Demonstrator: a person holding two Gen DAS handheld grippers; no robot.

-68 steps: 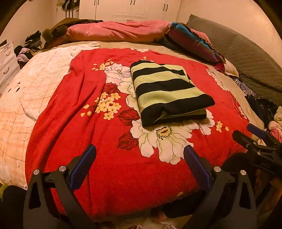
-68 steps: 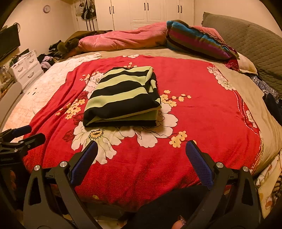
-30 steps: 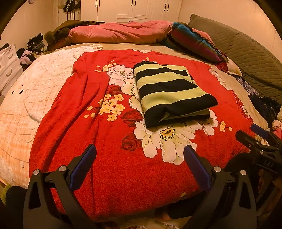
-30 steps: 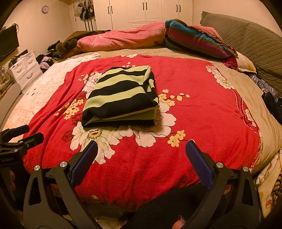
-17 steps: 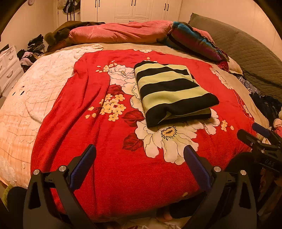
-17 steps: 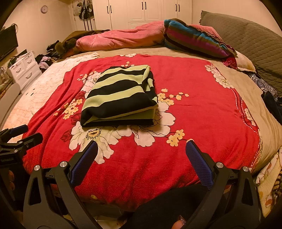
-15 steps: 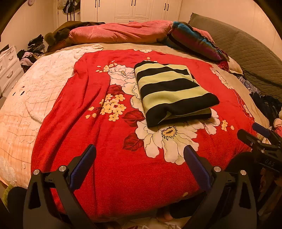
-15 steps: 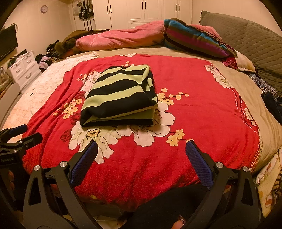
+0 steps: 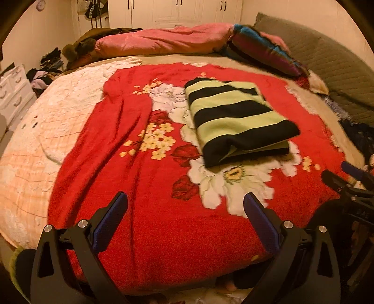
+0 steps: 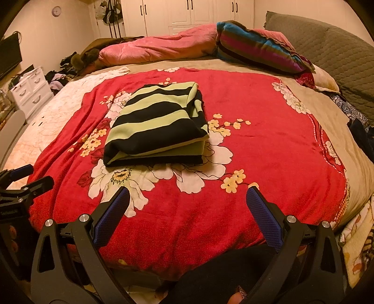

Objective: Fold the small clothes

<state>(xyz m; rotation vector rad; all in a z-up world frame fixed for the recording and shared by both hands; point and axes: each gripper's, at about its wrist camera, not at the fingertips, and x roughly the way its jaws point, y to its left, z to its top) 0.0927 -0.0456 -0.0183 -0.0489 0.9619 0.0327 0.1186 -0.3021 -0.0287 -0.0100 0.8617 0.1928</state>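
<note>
Warm yellow light fills a bedroom with cream walls. White panelled wardrobe doors [image 10: 187, 14] line the far wall; a white chest of drawers [image 10: 30, 90] stands at left beneath a round wall clock [image 10: 56, 10].

No text can be read with certainty. In the right wrist view, the left gripper [image 10: 32, 176] at the near left edge carries a short line of small white print on its black body, below the fingers. The letters are too small to make out. In the left wrist view, the right gripper [image 9: 339, 171] at the near right edge bears a few pale letters on its black body, blurred past reading. A round clock [image 10: 56, 10] hangs on the far left wall, and its face is too small for any numerals to be told. The bedding shows only flower patterns and stripes.
</note>
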